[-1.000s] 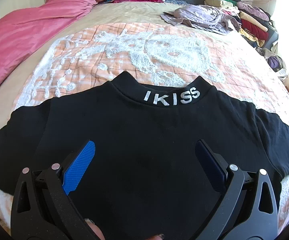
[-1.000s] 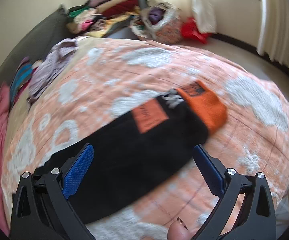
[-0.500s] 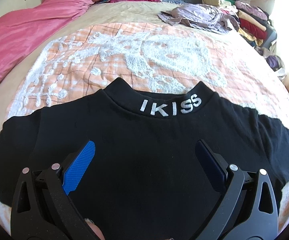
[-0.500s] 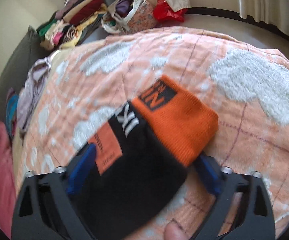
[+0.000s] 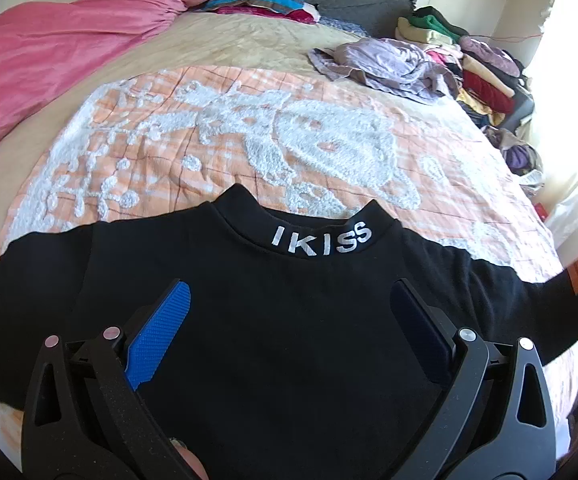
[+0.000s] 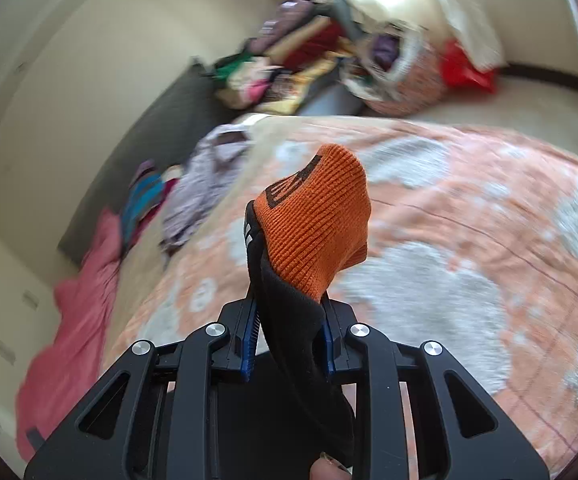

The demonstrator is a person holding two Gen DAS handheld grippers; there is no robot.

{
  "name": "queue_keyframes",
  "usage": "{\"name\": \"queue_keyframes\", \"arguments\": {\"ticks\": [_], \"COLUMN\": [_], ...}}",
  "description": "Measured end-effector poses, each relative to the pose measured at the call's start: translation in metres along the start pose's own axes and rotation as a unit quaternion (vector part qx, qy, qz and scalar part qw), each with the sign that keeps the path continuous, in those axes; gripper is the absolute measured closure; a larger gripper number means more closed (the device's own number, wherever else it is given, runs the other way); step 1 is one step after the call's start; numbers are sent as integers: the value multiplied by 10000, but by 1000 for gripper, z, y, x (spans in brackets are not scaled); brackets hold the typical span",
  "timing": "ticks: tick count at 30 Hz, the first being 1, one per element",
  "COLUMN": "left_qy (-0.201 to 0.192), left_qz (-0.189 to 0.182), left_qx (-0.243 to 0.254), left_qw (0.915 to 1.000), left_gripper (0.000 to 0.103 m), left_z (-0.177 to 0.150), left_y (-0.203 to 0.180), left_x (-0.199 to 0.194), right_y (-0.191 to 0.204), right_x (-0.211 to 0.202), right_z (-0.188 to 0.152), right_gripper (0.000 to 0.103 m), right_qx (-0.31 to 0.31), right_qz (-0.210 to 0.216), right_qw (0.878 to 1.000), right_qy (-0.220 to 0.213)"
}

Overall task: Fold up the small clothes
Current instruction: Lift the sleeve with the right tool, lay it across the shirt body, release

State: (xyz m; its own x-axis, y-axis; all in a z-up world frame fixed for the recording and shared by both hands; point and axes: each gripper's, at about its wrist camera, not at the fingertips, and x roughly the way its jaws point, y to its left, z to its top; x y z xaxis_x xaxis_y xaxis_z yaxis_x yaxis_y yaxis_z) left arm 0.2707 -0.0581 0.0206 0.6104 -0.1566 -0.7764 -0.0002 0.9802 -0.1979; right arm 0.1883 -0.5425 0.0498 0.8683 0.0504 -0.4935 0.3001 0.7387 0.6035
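Since the earlier frame the right gripper point(image 6: 289, 344) has come over the sleeve end and lifted it off the bed; its jaws, wide before, are now closing narrow, with the black sleeve point(image 6: 293, 320) pinched between the pads. Beyond the jaws the orange cuff point(image 6: 317, 224) stands up and forward. From this grip the sleeve's long axis runs back toward the body of the black sweater point(image 5: 289, 320), which lies flat on the orange and white quilt point(image 5: 249, 140).

The left gripper point(image 5: 289, 328) hangs just above the chest of the sweater, below the collar with white letters point(image 5: 321, 236). Its jaws stand wide and nothing is between them.

I judge that the coming move folds this sleeve inward across the body, so the right hand, which is nearer to it, must carry it toward the left jaws.

I count one sweater, two sleeves, one of them lifted, and two grippers.
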Motion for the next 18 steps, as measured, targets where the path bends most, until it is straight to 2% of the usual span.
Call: {"name": "queue_keyframes", "arguments": {"ticks": [7, 12, 18], "left_qy": [-83, -18, 88], "left_qz": [-82, -328, -426], "left_qx": [-135, -385, -543], "left_qw": [9998, 9987, 9976], "left_gripper": [9, 9, 9], "left_z": [8, 7, -1], "left_y": [17, 32, 48], "left_x": [-18, -22, -20], "right_y": [63, 108, 158], "right_x": [-4, 1, 11], "right_z": [-19, -46, -87], "right_gripper": [80, 80, 80], "right_qx": [-924, -1480, -2154], "right_qz": [524, 818, 1027], "right_qw": [9943, 9849, 9688], "right_qy": [127, 366, 670]}}
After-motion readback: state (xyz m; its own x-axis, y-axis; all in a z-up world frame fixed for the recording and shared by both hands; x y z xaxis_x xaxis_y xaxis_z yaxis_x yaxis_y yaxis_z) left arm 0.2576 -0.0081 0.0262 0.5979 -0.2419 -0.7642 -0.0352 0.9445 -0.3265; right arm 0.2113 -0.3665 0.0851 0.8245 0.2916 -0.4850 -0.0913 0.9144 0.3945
